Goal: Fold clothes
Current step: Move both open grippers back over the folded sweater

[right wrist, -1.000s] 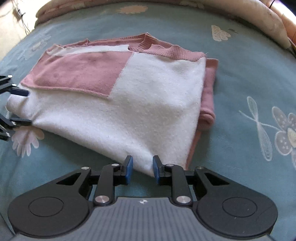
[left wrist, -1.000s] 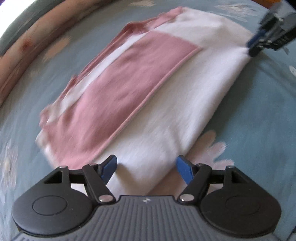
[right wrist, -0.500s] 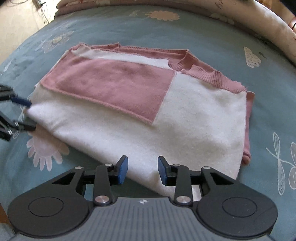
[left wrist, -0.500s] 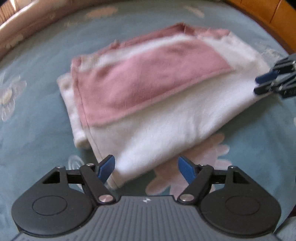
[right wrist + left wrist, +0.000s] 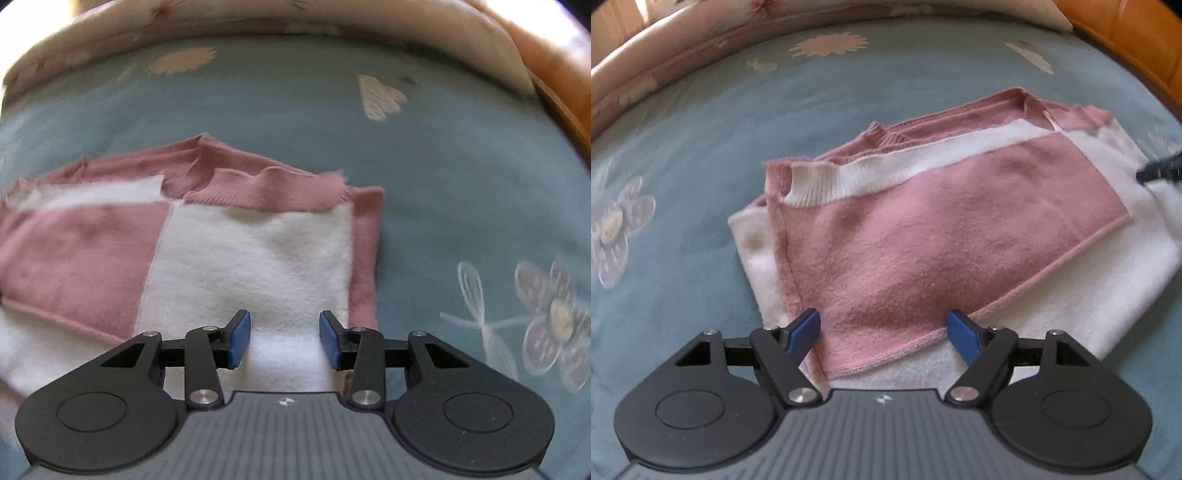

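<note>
A folded pink and white garment [image 5: 923, 240] lies flat on a blue floral bedspread [image 5: 701, 129]. My left gripper [image 5: 884, 336] hangs open over its near corner, where the pink panel meets the white fleece, with cloth under the gap and the pads apart from it. In the right wrist view the same garment [image 5: 251, 258] shows its white half and pink ribbed hem. My right gripper [image 5: 284, 339] sits above the white fleece edge, its jaws opening, nothing pinched. A fingertip [image 5: 1161, 170] of the right gripper shows at the far right edge of the left wrist view.
A pink floral bolster [image 5: 258, 22] runs along the far edge of the bed. An orange wooden headboard [image 5: 1126, 40] stands at the back right. Bare bedspread [image 5: 461, 203] lies to the right of the garment.
Both grippers have shifted along the garment's near edge. The right jaws have widened from nearly shut. The left gripper now sits over the pink corner instead of the white edge.
</note>
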`<action>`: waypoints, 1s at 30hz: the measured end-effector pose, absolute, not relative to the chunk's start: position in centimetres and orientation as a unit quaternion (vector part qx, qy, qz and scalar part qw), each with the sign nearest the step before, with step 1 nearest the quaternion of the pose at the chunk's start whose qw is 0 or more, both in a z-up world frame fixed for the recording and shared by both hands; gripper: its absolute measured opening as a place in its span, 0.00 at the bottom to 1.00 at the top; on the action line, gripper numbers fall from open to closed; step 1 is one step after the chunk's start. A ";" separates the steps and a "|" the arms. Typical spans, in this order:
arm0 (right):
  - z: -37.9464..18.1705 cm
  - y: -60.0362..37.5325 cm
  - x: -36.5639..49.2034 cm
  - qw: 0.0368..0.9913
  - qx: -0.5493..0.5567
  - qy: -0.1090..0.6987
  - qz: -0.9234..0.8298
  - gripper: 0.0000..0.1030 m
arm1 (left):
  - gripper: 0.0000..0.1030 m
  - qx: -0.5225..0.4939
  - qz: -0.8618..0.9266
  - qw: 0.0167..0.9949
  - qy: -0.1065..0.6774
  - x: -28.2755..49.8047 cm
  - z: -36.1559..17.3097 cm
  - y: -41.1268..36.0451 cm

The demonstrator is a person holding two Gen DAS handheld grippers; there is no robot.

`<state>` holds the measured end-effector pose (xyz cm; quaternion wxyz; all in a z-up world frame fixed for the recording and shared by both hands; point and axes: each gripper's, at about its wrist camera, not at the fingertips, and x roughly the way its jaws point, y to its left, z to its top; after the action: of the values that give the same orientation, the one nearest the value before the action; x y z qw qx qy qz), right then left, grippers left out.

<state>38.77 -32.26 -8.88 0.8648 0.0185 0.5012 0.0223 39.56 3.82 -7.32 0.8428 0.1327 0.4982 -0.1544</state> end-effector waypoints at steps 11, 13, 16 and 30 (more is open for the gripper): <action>-8.8 -31.1 42.2 0.883 -0.020 0.468 0.028 0.47 | 0.82 0.134 -0.160 0.857 0.471 46.3 -8.3 3.1; -9.6 -31.7 42.7 0.880 -0.018 0.474 0.012 0.47 | 0.82 0.118 -0.150 0.862 0.468 46.9 -8.6 3.9; -9.6 -32.6 42.7 0.881 0.015 0.473 0.009 0.47 | 0.81 0.102 -0.138 0.869 0.465 47.4 -8.3 4.6; -10.4 -32.8 45.4 0.881 0.064 0.468 -0.001 0.63 | 0.80 0.120 -0.137 0.861 0.475 47.6 -8.3 4.5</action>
<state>45.41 -32.79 -10.41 0.8814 0.0641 0.4680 -0.0014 47.64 4.47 -8.26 0.8612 0.1200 0.4746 -0.1367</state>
